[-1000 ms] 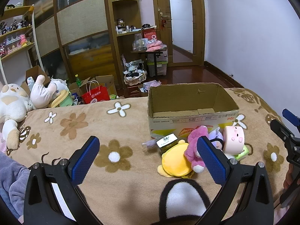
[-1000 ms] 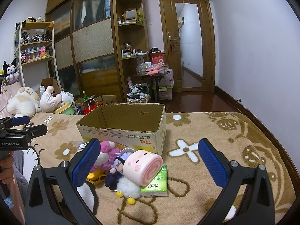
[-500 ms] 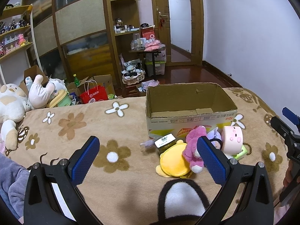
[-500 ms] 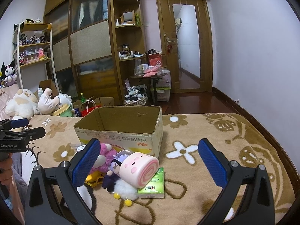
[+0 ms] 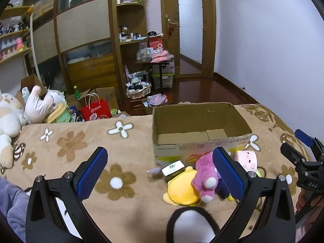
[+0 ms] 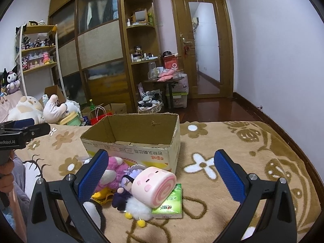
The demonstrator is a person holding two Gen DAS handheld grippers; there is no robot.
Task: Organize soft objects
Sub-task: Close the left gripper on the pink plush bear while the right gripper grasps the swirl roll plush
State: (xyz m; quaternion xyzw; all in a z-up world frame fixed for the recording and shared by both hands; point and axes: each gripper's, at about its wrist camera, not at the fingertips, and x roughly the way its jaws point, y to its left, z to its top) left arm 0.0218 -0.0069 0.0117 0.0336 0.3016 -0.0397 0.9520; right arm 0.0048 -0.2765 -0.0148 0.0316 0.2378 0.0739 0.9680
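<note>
I am in a bedroom with wooden wardrobes, a door and a bed covered by a tan blanket [image 5: 85,141] with flower pattern.

My left gripper [image 5: 160,170] hangs above the blanket with its two blue pads spread wide, and nothing is between them. My right gripper [image 6: 160,172] is the same: the pads are far apart and hold nothing. It hangs just over the pile of soft toys.

The pile lies on the blanket, touching the near side of the cardboard box [image 6: 141,141]. In the right wrist view, the pink roll-cake plush [image 6: 152,183] with a small face is between my right pads, and it leans on a green tissue pack [image 6: 169,203]. Against its left side lies a purple-haired doll [image 6: 126,184], with a white fluffy piece and yellow feet at its lower end. Further left is a pink plush bear [image 5: 205,177]; in the left wrist view it lies just beside my left gripper's right pad. A yellow flat plush [image 5: 182,188] lies under the bear on its left, and a small dark packet [image 5: 173,167] is behind it, close to the box. A black-and-white plush [image 5: 191,224] is at the near edge of the blanket.

The box stands open, and I see only its bare bottom flaps inside.

At the far left corner of the bed big white stuffed animals [image 5: 38,107] lean together, and a red paper bag [image 5: 95,111] stands on the floor behind the bed.
</note>
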